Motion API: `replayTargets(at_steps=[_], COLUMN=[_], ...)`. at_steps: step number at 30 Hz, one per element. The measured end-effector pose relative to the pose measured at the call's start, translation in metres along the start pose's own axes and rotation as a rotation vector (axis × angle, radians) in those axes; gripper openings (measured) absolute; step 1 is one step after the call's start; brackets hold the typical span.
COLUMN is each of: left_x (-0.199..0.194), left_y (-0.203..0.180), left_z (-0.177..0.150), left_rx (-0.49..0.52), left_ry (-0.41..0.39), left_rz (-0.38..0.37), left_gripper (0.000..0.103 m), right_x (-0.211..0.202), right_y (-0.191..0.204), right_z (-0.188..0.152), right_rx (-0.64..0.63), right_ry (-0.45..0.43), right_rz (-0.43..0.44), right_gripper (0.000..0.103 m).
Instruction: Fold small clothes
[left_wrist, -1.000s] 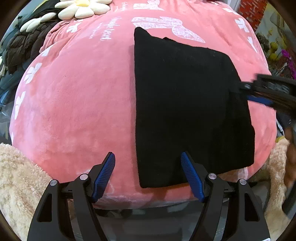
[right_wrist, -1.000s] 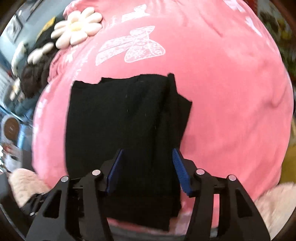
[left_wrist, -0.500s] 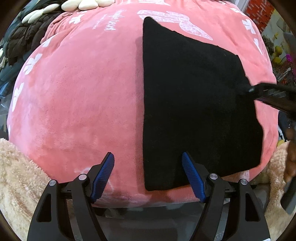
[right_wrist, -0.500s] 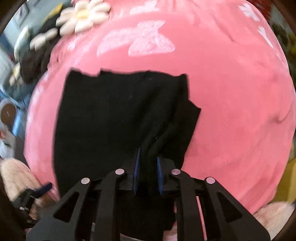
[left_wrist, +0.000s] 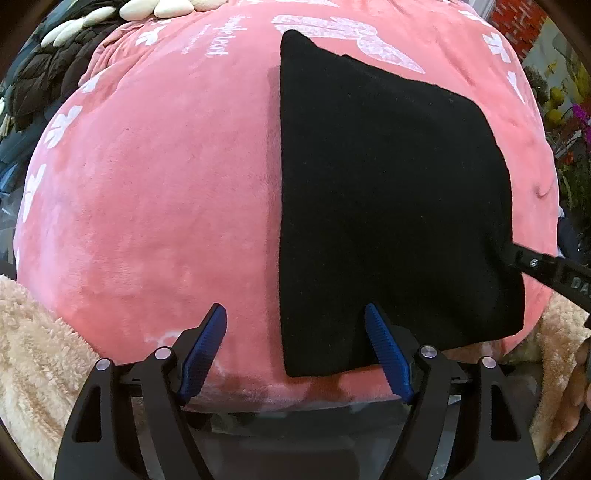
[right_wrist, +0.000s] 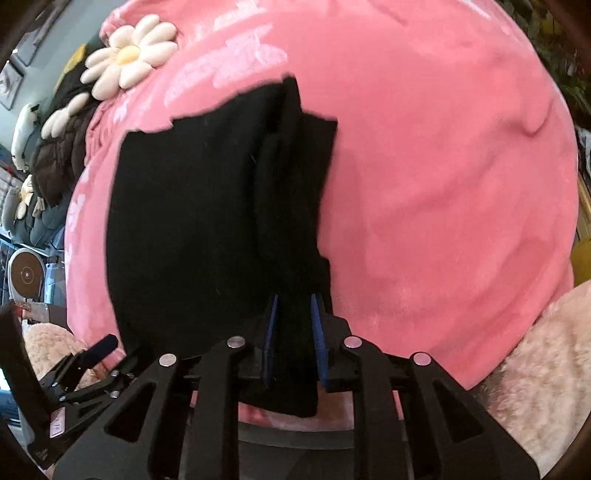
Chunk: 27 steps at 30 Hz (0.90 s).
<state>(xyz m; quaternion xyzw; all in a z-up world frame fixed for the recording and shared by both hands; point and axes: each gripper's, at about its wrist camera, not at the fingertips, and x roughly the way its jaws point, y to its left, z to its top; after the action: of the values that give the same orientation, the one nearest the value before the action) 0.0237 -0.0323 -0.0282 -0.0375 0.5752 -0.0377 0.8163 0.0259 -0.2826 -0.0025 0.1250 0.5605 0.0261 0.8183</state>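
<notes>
A black knit cloth (left_wrist: 388, 206) lies on a pink plush blanket (left_wrist: 159, 192). My left gripper (left_wrist: 295, 343) is open at the blanket's near edge, with the cloth's near left corner between its blue pads. My right gripper (right_wrist: 293, 317) is shut on the near right edge of the black cloth (right_wrist: 192, 229) and lifts a ridge of it. In the left wrist view the right gripper (left_wrist: 546, 269) comes in from the right at the cloth's edge. The left gripper (right_wrist: 92, 350) shows at the lower left of the right wrist view.
A daisy-shaped cushion (right_wrist: 129, 55) and a dark puffy jacket (right_wrist: 59, 155) lie at the far left of the blanket. Beige fleece (left_wrist: 33, 343) borders the blanket's near side on both sides. Flowers (left_wrist: 569, 103) stand at the far right.
My right gripper has closed on the cloth's right edge and pulled it up into a ridge. The left gripper stayed open and shifted slightly nearer the cloth's near left corner.
</notes>
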Motion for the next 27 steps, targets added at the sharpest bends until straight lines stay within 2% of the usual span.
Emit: replayTargets(at_steps=[1, 3, 6, 9, 11, 14, 17, 18, 20, 21, 22, 23, 24, 27], left_x=[-0.001, -0.003, -0.013, -0.017, -0.012, 0.003, 0.022, 0.026, 0.032, 0.033, 0.031, 0.029, 0.027, 0.012], left_y=[0.001, 0.005, 0.014, 0.021, 0.026, 0.038, 0.036, 0.037, 0.036, 0.036, 0.035, 0.032, 0.028, 0.02], left_z=[0.0, 0.001, 0.005, 0.014, 0.025, 0.044, 0.058, 0.061, 0.064, 0.066, 0.068, 0.07, 0.071, 0.076], left_rx=[-0.009, -0.031, -0.085, -0.125, -0.158, -0.224, -0.212, -0.206, -0.22, -0.226, -0.219, -0.208, -0.196, -0.166], left_ry=[-0.003, -0.009, -0.048, -0.069, -0.065, -0.04, 0.025, 0.035, 0.054, 0.06, 0.063, 0.063, 0.072, 0.07], left_rz=[0.0, -0.02, -0.115, -0.197, -0.222, -0.258, -0.249, -0.255, -0.276, -0.283, -0.292, -0.317, -0.34, -0.321], left_gripper=[0.074, 0.074, 0.074, 0.076, 0.077, 0.077, 0.079, 0.08, 0.082, 0.081, 0.074, 0.054, 0.052, 0.035], right_x=[-0.003, -0.009, -0.016, -0.014, -0.003, 0.013, 0.031, 0.037, 0.04, 0.04, 0.039, 0.037, 0.033, 0.013], right_y=[-0.001, -0.005, -0.01, -0.013, -0.013, -0.01, -0.009, -0.007, -0.007, -0.005, -0.003, -0.002, 0.002, 0.014], right_z=[-0.001, -0.004, 0.0, 0.008, 0.019, 0.028, 0.035, 0.036, 0.036, 0.036, 0.036, 0.036, 0.037, 0.038], right_rx=[0.004, 0.016, 0.043, 0.068, 0.077, 0.088, 0.104, 0.111, 0.11, 0.108, 0.107, 0.105, 0.091, 0.04], right_ry=[-0.011, -0.043, -0.074, -0.084, -0.066, -0.03, 0.019, 0.026, 0.02, 0.017, 0.019, 0.02, 0.018, -0.019], right_rz=[-0.005, -0.02, 0.011, 0.034, 0.065, 0.075, 0.098, 0.12, 0.119, 0.135, 0.15, 0.16, 0.16, 0.147], right_gripper=[0.038, 0.056, 0.058, 0.07, 0.071, 0.078, 0.079, 0.079, 0.071, 0.061, 0.046, 0.037, 0.027, 0.022])
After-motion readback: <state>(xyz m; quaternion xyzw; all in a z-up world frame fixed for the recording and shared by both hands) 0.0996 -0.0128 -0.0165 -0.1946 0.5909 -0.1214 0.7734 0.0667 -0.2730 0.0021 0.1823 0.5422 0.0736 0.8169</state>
